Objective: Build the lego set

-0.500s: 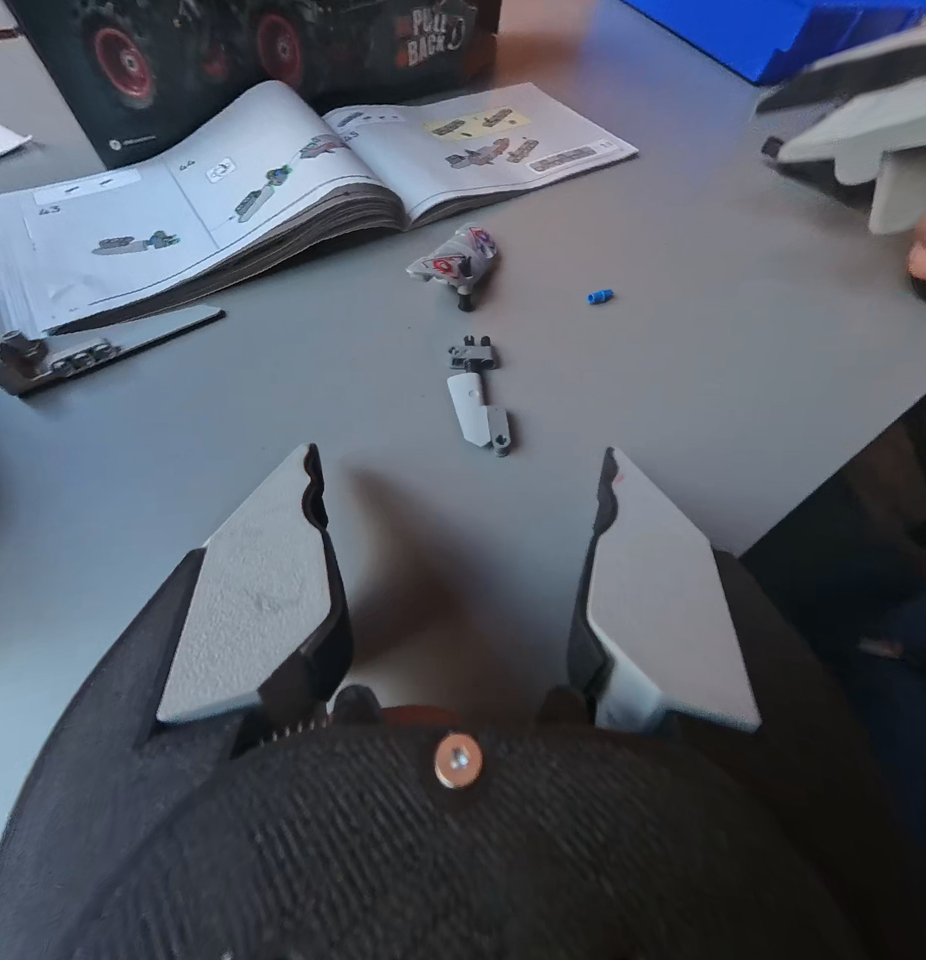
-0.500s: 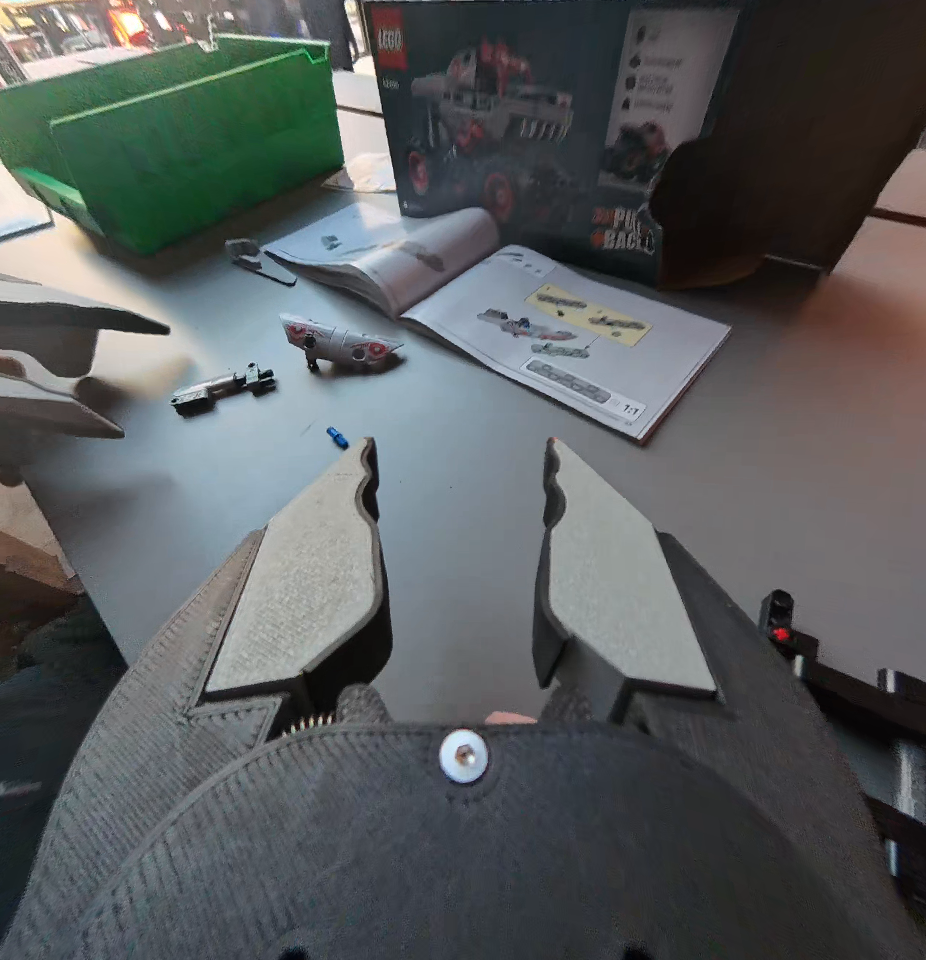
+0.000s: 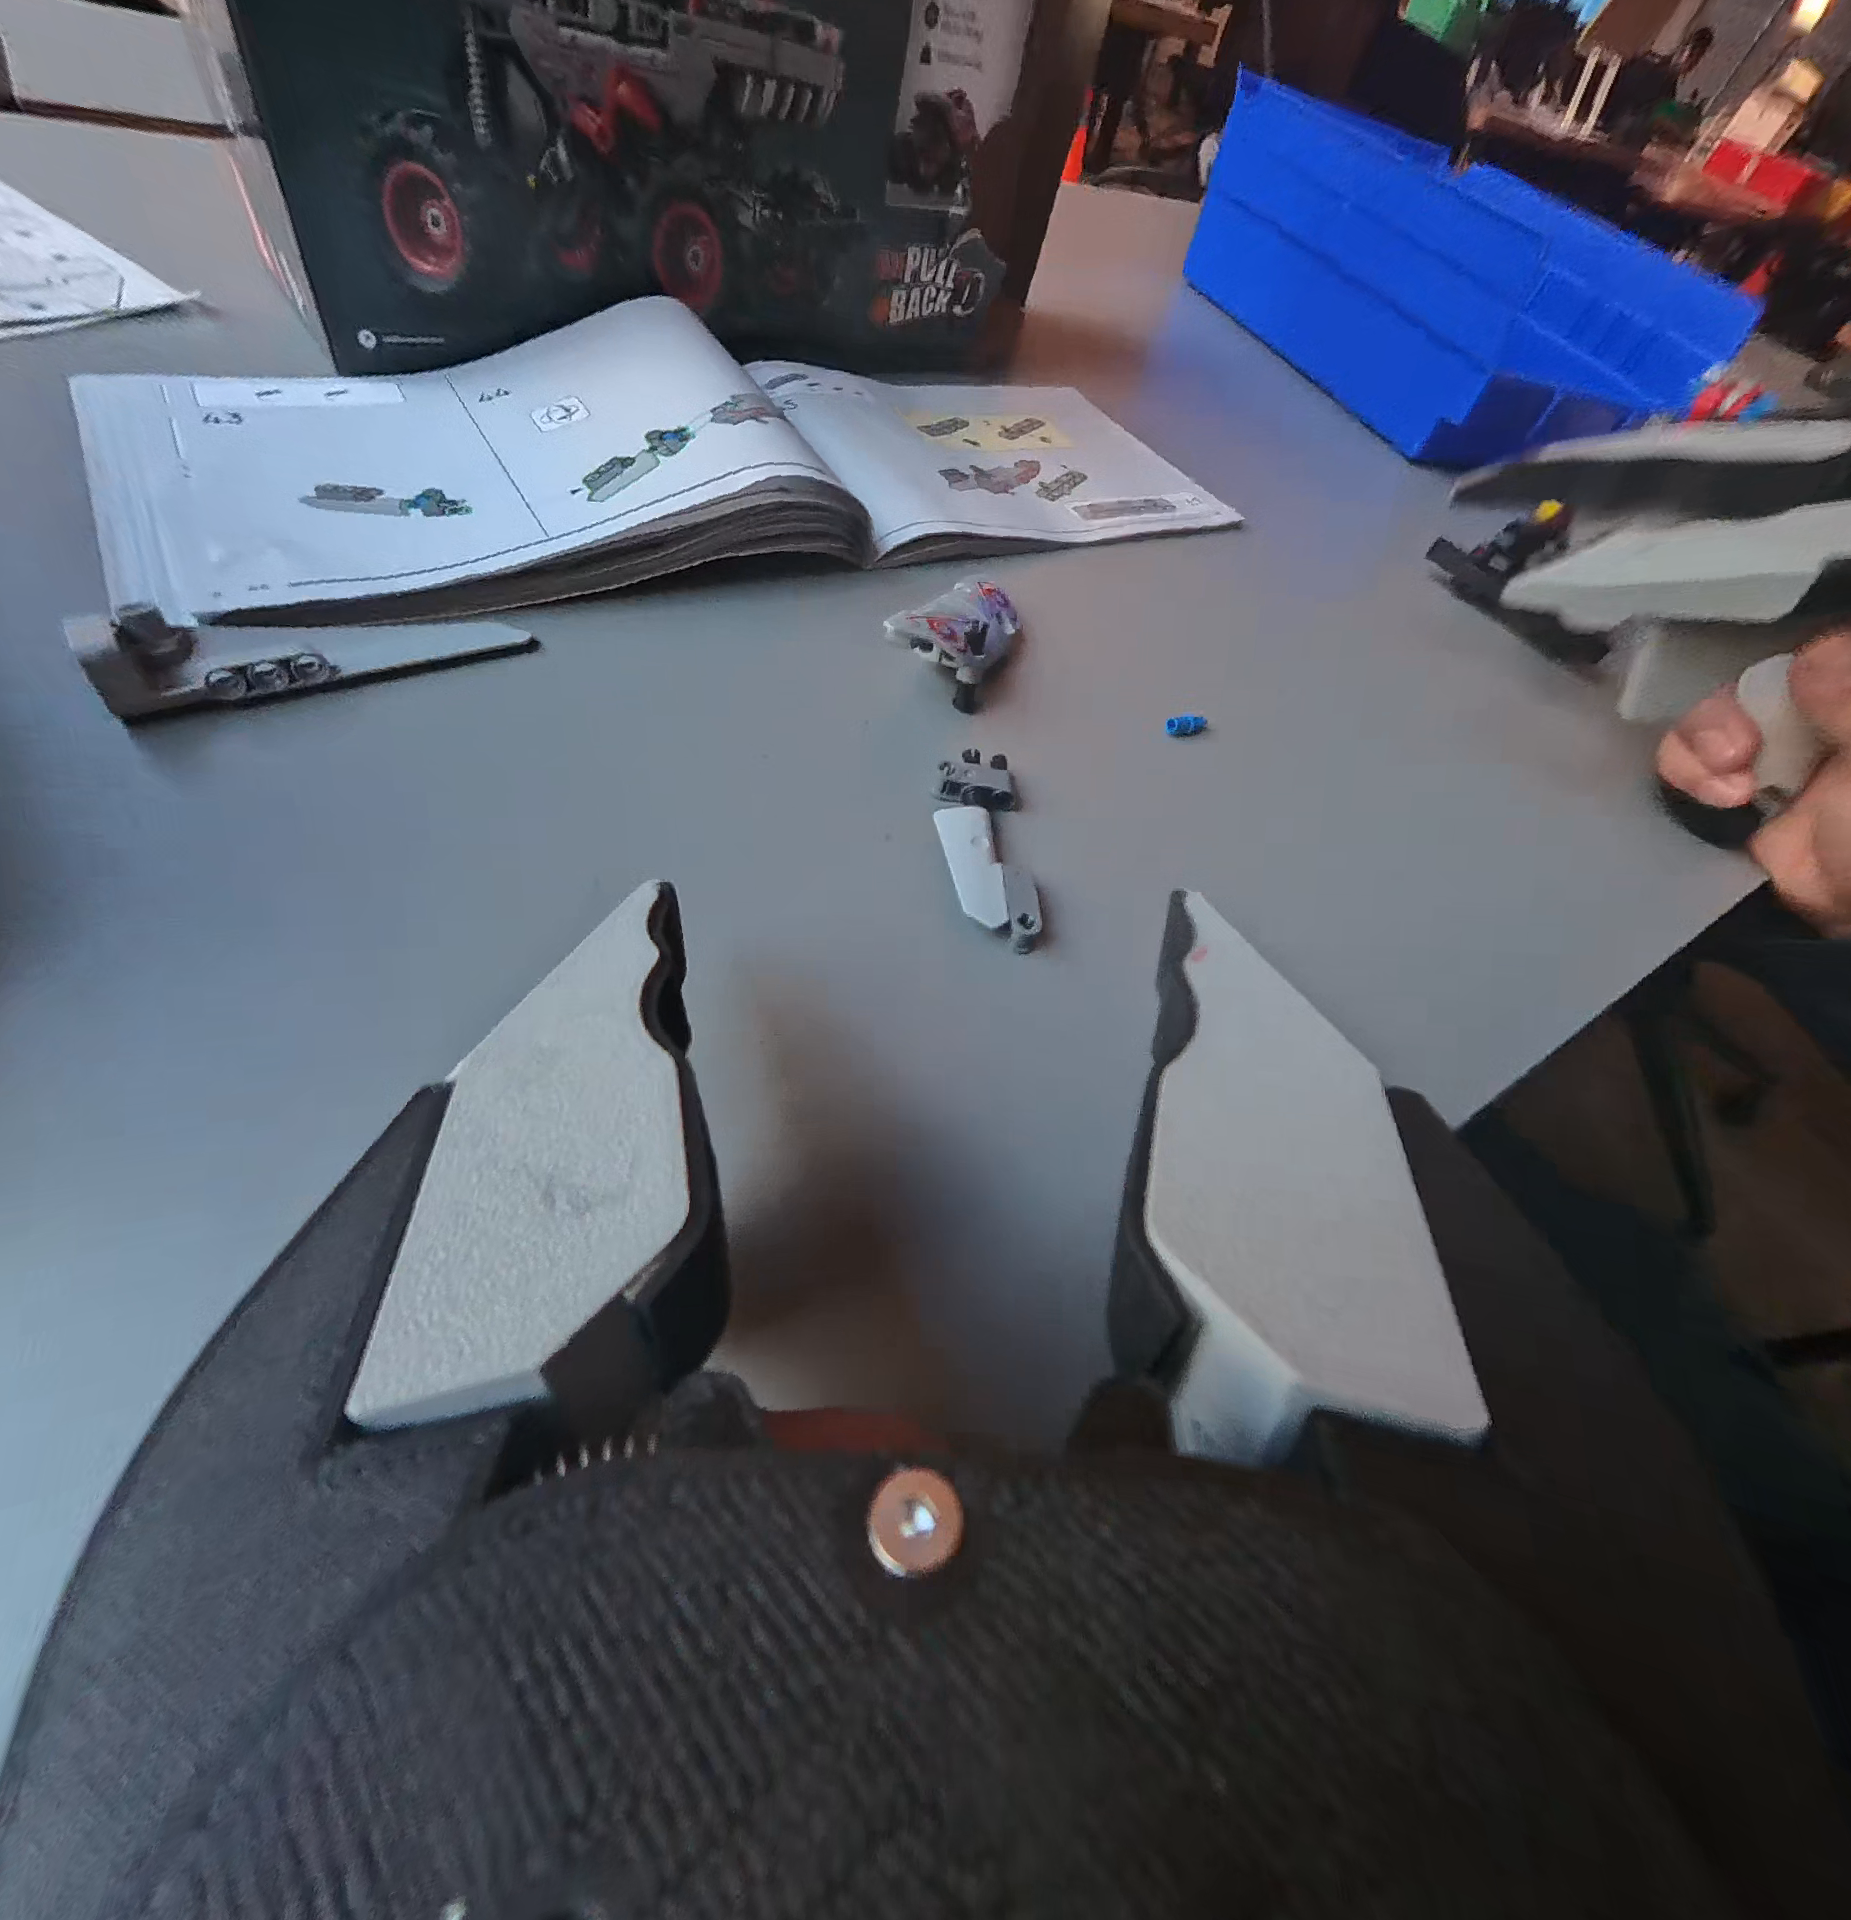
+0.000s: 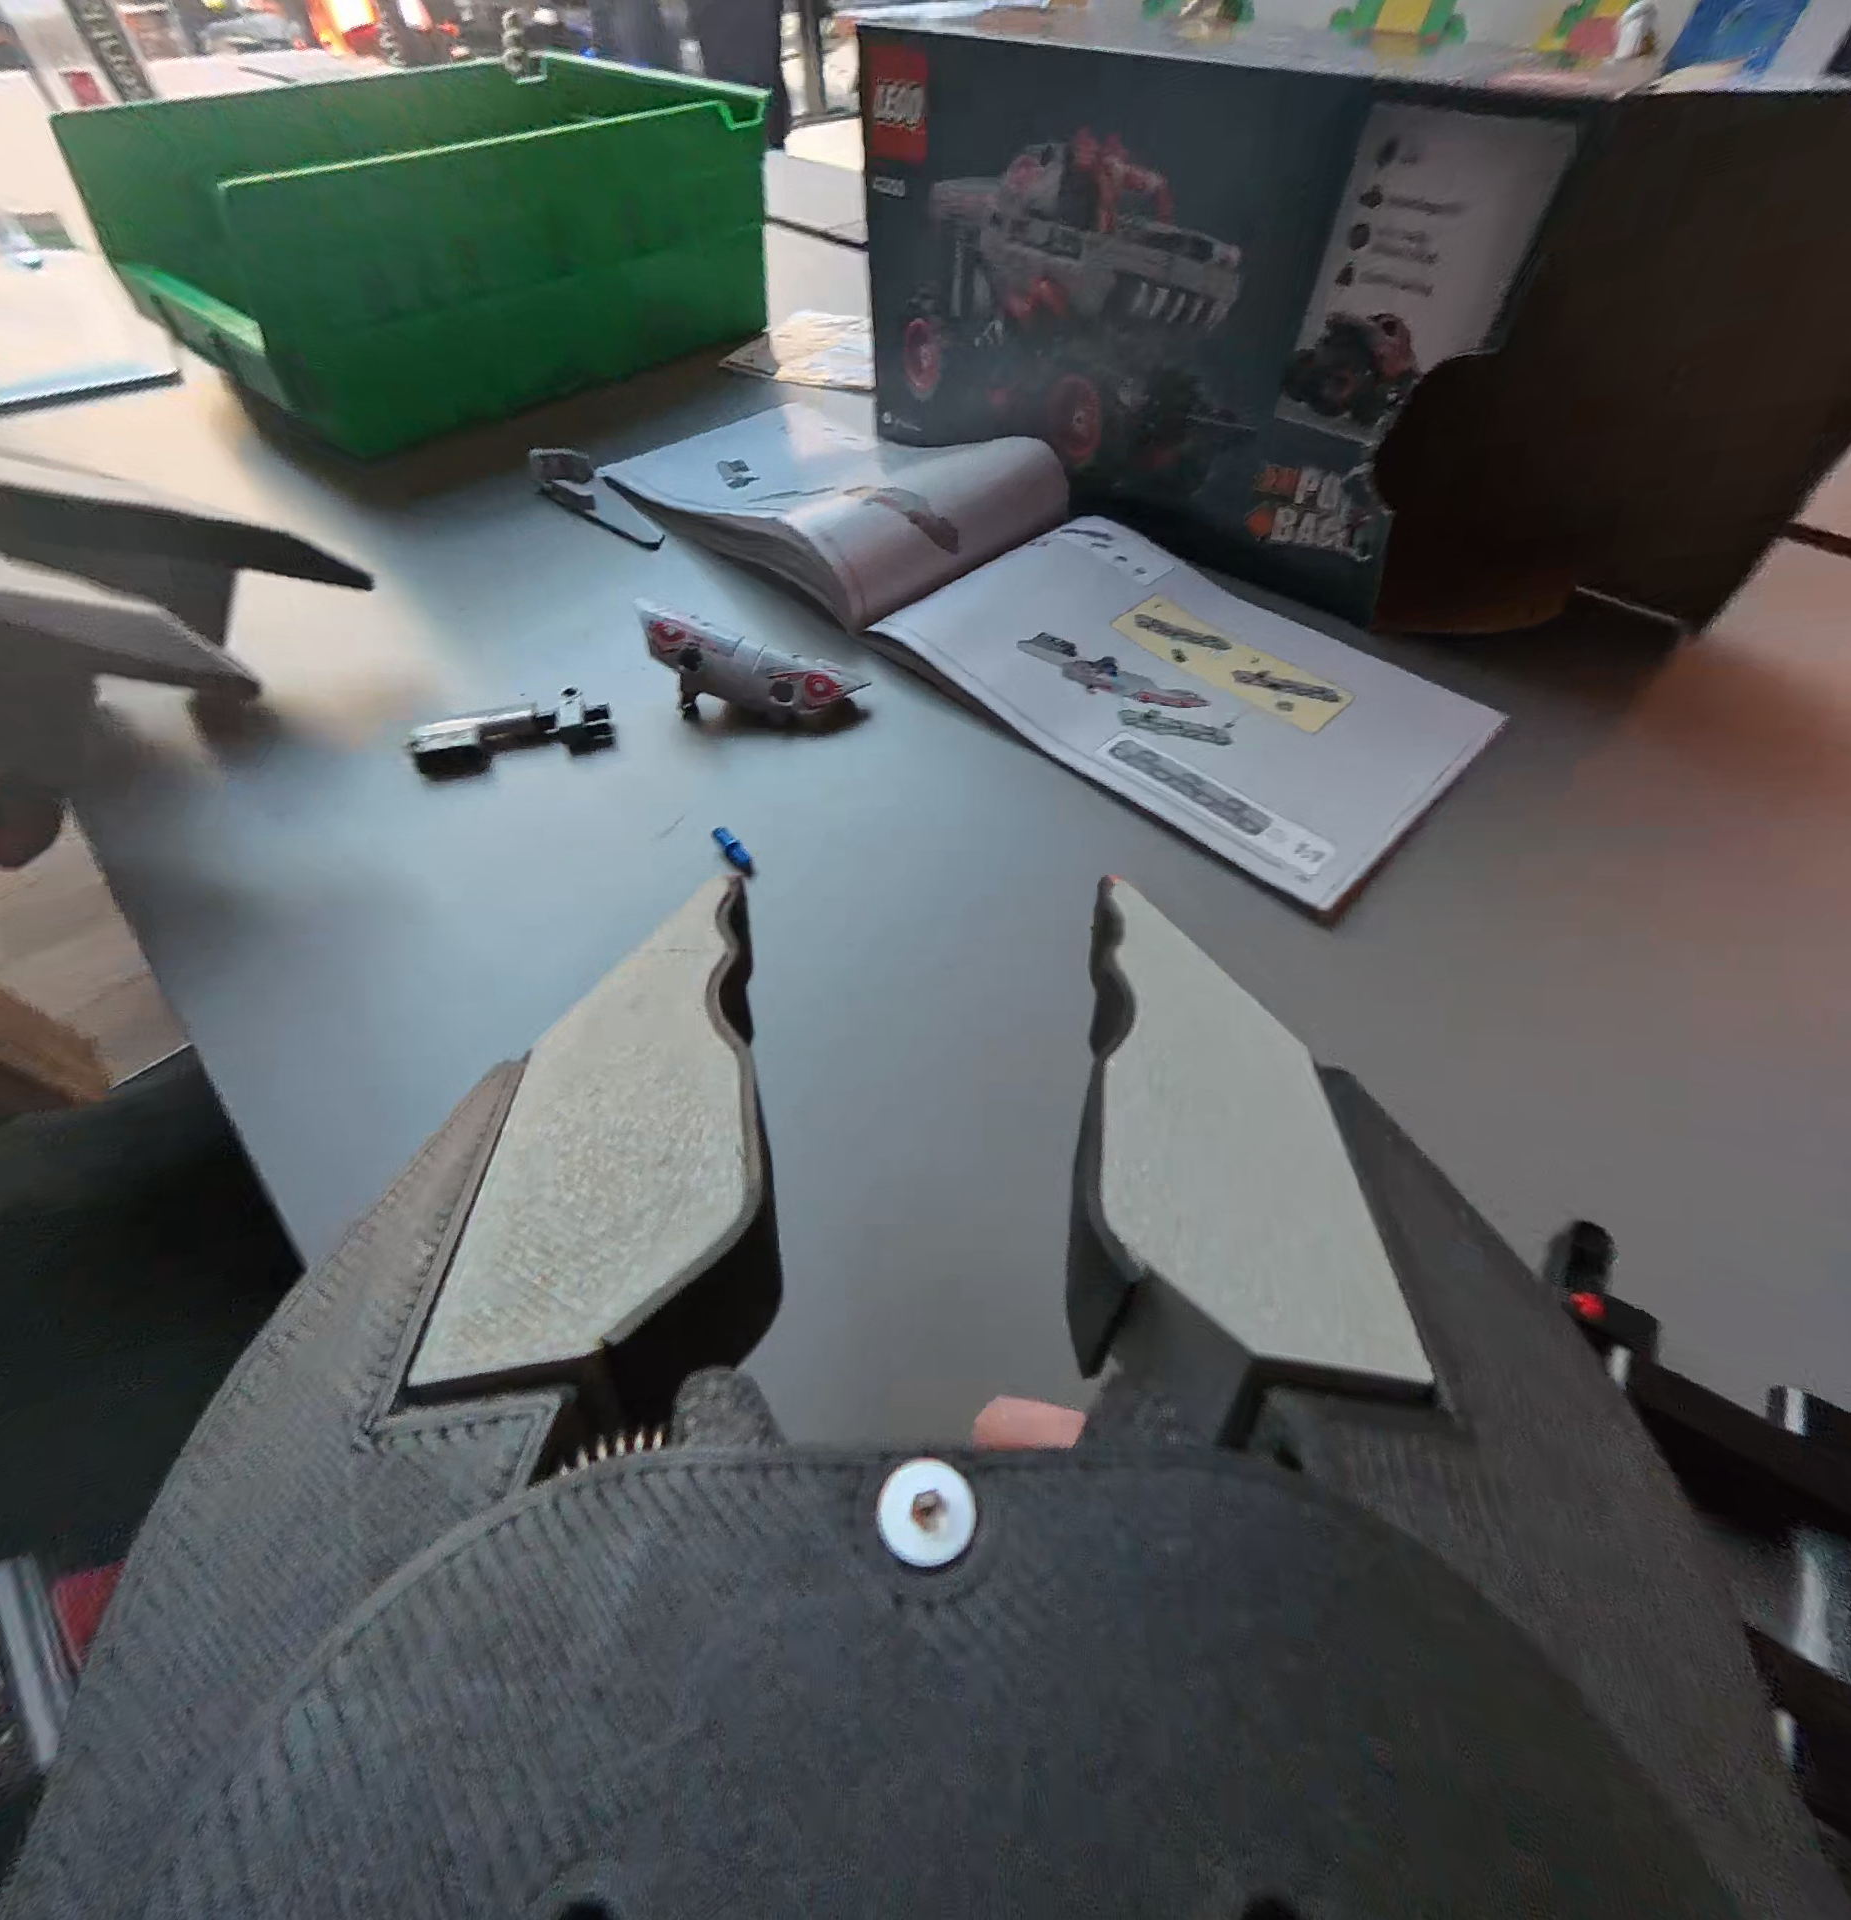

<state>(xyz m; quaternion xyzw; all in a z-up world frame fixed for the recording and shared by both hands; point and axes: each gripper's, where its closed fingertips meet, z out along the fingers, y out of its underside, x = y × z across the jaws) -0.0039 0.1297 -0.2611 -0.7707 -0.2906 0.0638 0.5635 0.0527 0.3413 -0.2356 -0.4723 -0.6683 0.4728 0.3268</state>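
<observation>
Both tools hang over the grey surface [image 3: 485,883] with their fingers apart, holding nothing. The left tool [image 3: 921,914] points at a small grey lego piece [image 3: 988,852]. The right tool [image 4: 921,904] sits just beside a tiny blue pin [image 4: 732,849]. An open instruction book [image 4: 1056,623] lies near the lego box [image 4: 1108,260].

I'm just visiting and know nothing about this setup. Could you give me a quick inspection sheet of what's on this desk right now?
Surface: grey table, flat, mostly bare in front.
Job's things: open instruction booklet; grey lego sub-assembly; stickered white lego piece; small blue pin, all lying apart.
Clutter: lego set box standing behind the booklet; green bin; blue bin; grey brick separator beside the booklet.
Grippers: left gripper open and empty; right gripper open and empty, near the blue pin.
Cables: nothing seen.
Surroundings: blurred busy room beyond the table.
</observation>
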